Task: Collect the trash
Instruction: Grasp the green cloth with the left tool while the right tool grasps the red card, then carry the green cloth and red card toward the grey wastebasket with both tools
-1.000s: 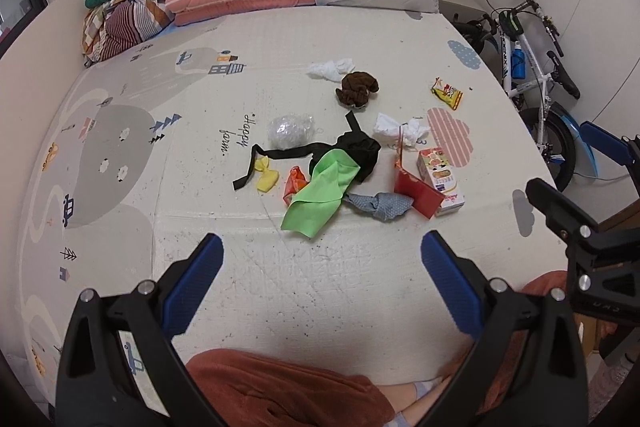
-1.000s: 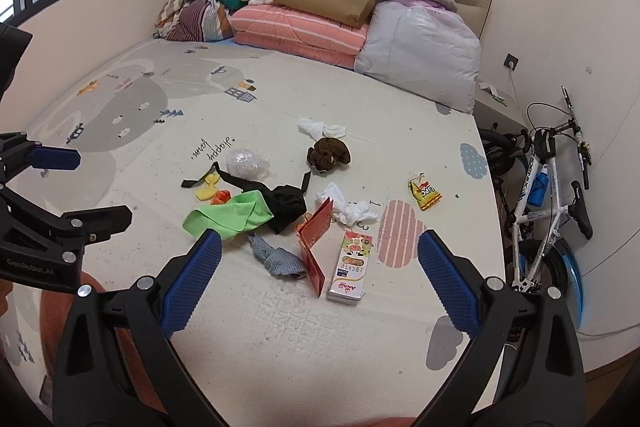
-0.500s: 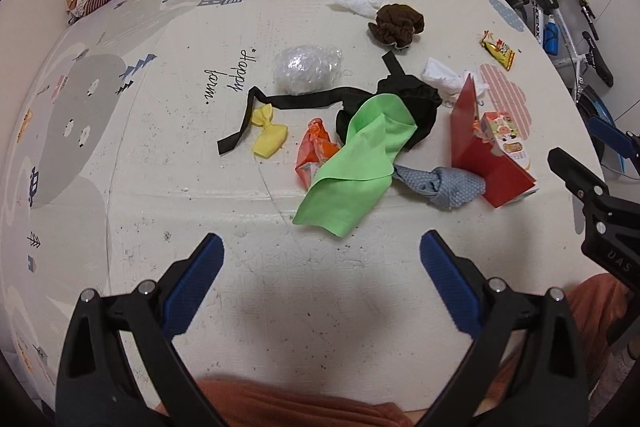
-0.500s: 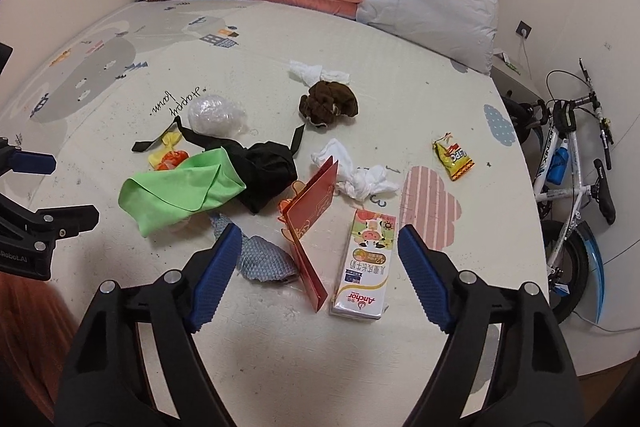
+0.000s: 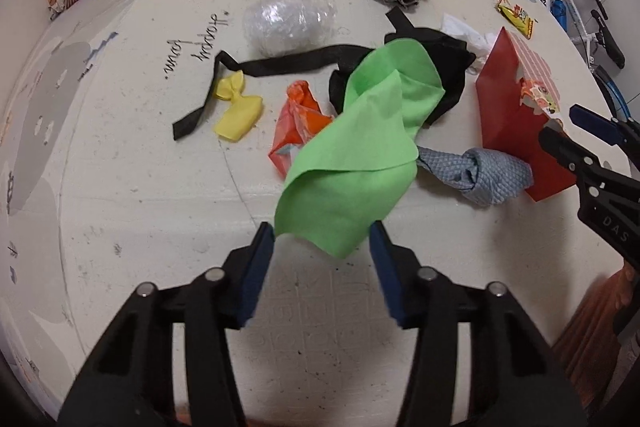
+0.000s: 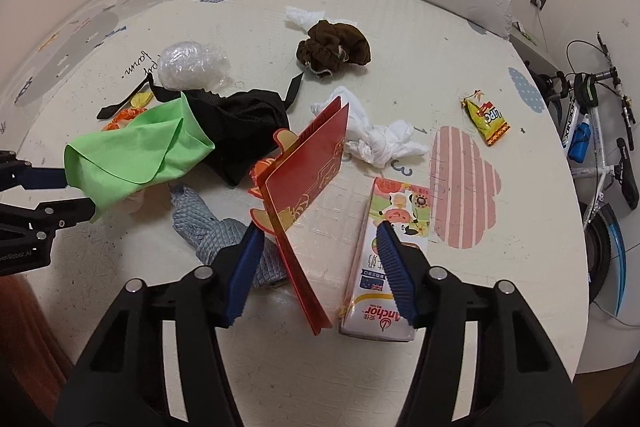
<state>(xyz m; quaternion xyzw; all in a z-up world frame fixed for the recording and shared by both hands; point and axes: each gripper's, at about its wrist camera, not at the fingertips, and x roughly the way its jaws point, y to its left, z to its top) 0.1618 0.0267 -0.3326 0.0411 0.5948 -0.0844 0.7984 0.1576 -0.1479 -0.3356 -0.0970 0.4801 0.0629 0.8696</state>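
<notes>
Two grippers over a littered play mat (image 5: 120, 187). Left gripper (image 5: 322, 241), lower centre of its view: fingers spread, flanking the near corner of the green cloth (image 5: 360, 155), not clamped. Right gripper (image 6: 318, 247), lower centre of its view: fingers parted, straddling the upright red card (image 6: 308, 183), its right finger overlapping the milk carton (image 6: 394, 227). Grey cloth (image 6: 224, 231), black strap (image 5: 280, 65), white tissue (image 6: 380, 139), snack packet (image 6: 486, 119) lie scattered mid-frame.

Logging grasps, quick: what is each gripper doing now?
Left gripper: open, straddling the green cloth.
Right gripper: open around the red card.
</notes>
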